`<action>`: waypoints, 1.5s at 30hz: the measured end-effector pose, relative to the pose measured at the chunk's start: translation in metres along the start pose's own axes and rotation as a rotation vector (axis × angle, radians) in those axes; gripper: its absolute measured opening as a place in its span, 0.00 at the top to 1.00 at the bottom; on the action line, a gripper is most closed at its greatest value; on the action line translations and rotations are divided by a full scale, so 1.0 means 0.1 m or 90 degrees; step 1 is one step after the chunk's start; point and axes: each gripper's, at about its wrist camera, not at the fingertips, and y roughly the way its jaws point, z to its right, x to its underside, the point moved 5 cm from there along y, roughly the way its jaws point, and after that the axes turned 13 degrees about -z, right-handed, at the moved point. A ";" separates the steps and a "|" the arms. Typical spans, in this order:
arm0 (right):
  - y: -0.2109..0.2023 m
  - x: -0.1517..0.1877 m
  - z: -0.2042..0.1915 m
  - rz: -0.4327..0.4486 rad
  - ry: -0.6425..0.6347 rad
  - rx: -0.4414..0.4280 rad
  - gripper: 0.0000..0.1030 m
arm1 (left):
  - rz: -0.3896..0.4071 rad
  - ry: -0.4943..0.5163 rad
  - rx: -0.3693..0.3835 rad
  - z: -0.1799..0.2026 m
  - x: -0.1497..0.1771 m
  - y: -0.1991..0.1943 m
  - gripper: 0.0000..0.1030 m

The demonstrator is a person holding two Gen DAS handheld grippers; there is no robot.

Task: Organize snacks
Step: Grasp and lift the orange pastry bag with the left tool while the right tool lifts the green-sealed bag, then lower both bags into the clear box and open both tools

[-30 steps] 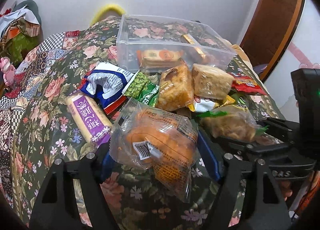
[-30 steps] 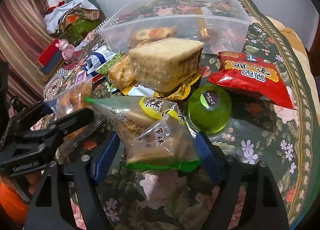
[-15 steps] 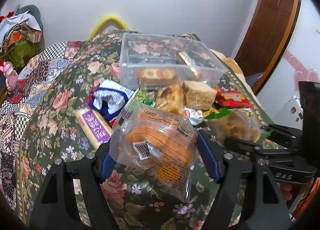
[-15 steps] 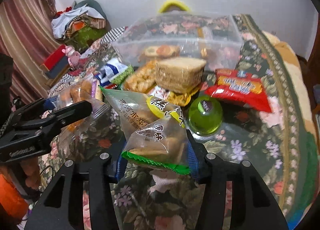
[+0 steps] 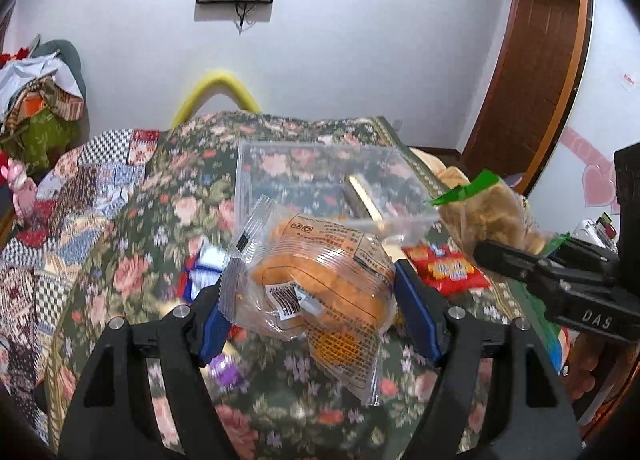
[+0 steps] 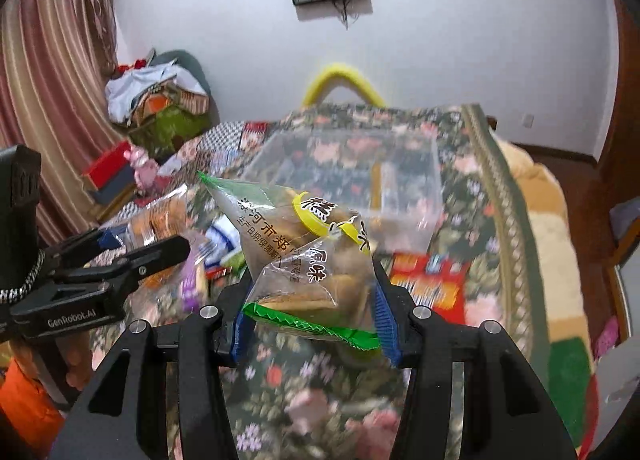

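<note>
My left gripper [image 5: 316,312] is shut on a clear packet of orange cake [image 5: 320,284] and holds it in the air above the flowered bedspread. My right gripper [image 6: 312,316] is shut on a clear, green-edged packet of brown pastry [image 6: 308,256], also lifted; that packet shows in the left wrist view [image 5: 488,216] too. The clear plastic box [image 5: 320,180] stands beyond both packets and holds a gold-wrapped bar [image 5: 364,200]. In the right wrist view the box [image 6: 352,176] lies straight ahead.
A red snack bag [image 5: 444,268] lies right of the box, also seen in the right wrist view [image 6: 432,284]. Blue-white and purple packets [image 5: 204,272] lie at the left. A pile of clothes [image 6: 156,100] and a brown door [image 5: 532,60] border the bed.
Both grippers have risen from the snack pile, each lifting its packet off the bedspread. The box now sits lower and farther in both views.
</note>
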 end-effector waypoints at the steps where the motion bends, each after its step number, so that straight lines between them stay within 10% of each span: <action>1: 0.00 -0.07 0.02 0.008 0.003 0.002 0.54 | 0.004 0.001 -0.003 0.00 -0.04 0.00 0.28; 16: 0.24 -0.62 0.09 0.040 0.013 0.002 0.54 | 0.017 0.004 -0.034 -0.06 -0.64 0.46 0.28; 45: 1.34 -0.88 0.38 -0.104 0.074 0.011 0.50 | -0.101 0.013 -0.062 -0.21 -0.87 1.72 0.26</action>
